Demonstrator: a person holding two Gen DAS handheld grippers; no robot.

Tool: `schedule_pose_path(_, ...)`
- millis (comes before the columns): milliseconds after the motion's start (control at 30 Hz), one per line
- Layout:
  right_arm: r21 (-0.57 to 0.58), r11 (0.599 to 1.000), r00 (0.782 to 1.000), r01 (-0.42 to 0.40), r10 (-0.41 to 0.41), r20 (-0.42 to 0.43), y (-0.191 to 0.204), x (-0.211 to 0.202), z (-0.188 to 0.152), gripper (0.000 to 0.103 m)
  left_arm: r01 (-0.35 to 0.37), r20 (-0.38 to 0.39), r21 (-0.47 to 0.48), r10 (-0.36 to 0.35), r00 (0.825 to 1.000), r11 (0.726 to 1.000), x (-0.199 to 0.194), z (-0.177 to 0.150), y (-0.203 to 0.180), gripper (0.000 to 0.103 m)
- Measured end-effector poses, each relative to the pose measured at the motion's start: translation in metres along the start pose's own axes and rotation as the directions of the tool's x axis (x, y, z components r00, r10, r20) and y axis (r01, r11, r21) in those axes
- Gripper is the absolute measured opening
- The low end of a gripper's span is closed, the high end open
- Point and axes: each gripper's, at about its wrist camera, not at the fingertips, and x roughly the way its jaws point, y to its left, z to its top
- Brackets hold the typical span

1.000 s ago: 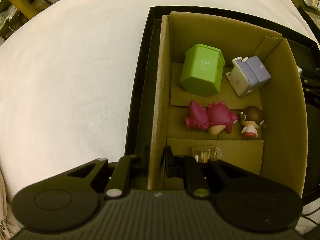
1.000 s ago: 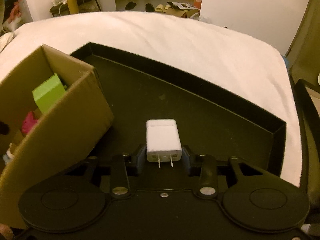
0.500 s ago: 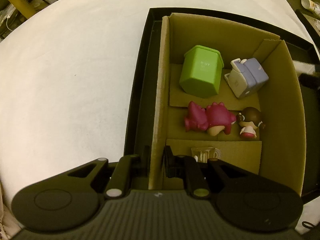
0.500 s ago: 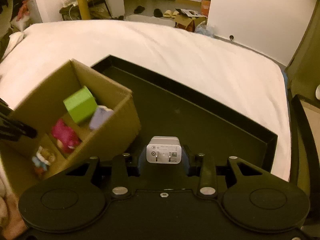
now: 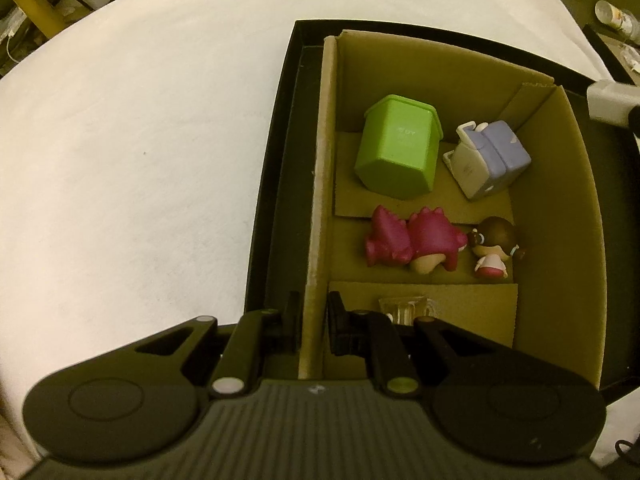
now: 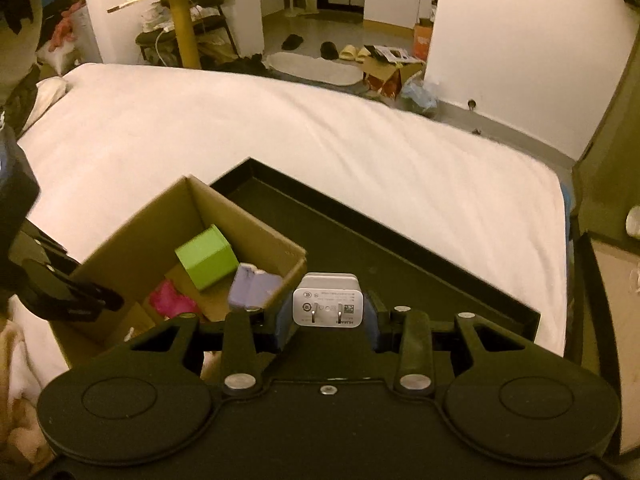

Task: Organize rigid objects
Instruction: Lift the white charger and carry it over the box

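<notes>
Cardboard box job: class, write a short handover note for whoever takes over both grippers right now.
Left gripper: fingers shut on the near-left wall of the cardboard box, steadying it inside the black tray.
Right gripper: shut on the white charger, prongs facing the camera, held above the tray beside the box.
Done: green house, lavender toy, pink figure, small doll and clear mug are in the box.
Left: put the charger in the box and release.
</notes>
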Motion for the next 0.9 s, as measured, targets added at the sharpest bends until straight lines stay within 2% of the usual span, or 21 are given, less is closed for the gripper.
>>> schedule_pose_path(433,-0.049,0.998,0.999,-0.049,0.049,0.001,0.043,0.006,0.024,0.036,0.056,0.029,0.000,-0.056,0.998,0.998,-0.001,-0.007,0.013,0.011)
schedule_pose_path(900,-0.095,0.993,0.994,-0.064,0.056,-0.094,0.081,0.035,0.024,0.036,0.111,0.068,0.015,-0.111,0.991,0.994,-0.005,-0.017,0.026,0.012)
